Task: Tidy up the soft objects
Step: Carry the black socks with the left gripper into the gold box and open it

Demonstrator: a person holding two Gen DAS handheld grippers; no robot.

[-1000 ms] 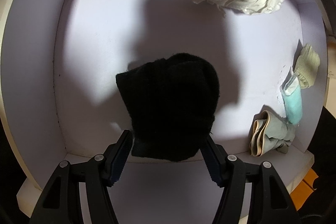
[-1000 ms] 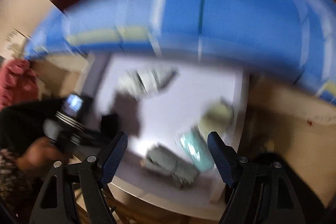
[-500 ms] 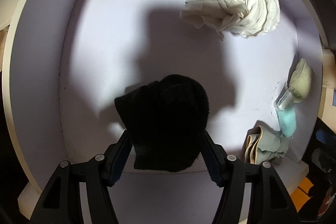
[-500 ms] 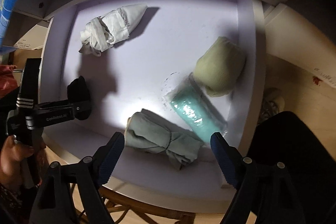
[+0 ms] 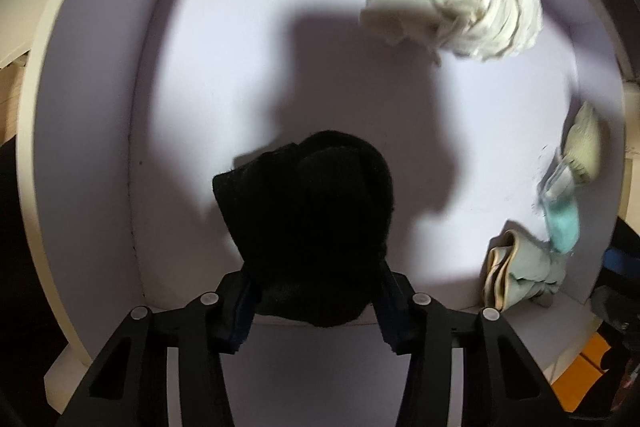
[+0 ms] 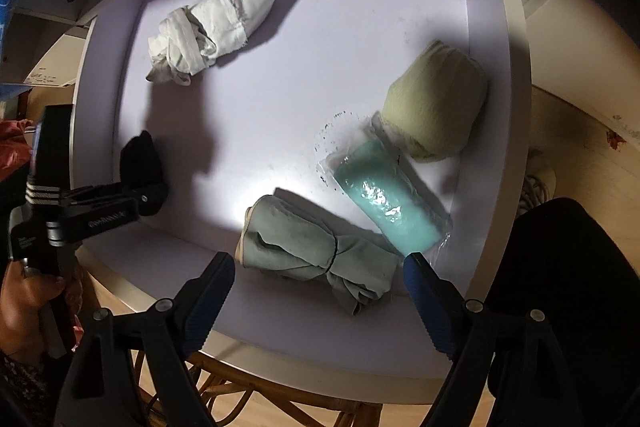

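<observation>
My left gripper (image 5: 316,291) is shut on a black knit bundle (image 5: 308,211) and holds it over the near left part of a white drawer (image 6: 500,75). It also shows in the right wrist view (image 6: 144,195), with the black bundle (image 6: 140,159) in its jaws. My right gripper (image 6: 320,287) is open and empty, just above the drawer's front edge, near a rolled grey-green cloth (image 6: 312,243). A teal packet in clear wrap (image 6: 384,199), a pale green bundle (image 6: 436,107) and a knotted white cloth (image 6: 212,27) lie in the drawer.
The drawer's front rim (image 6: 280,343) is below my right gripper. A wicker chair frame (image 6: 248,399) stands under it on a wood floor. A dark rounded object (image 6: 568,307) is at the right. The white cloth (image 5: 456,19) lies far right in the left wrist view.
My right gripper swung down from a blurred view of the room to hover over the drawer and came closer to the grey-green cloth. My left gripper stayed shut on the black bundle, shifting slightly.
</observation>
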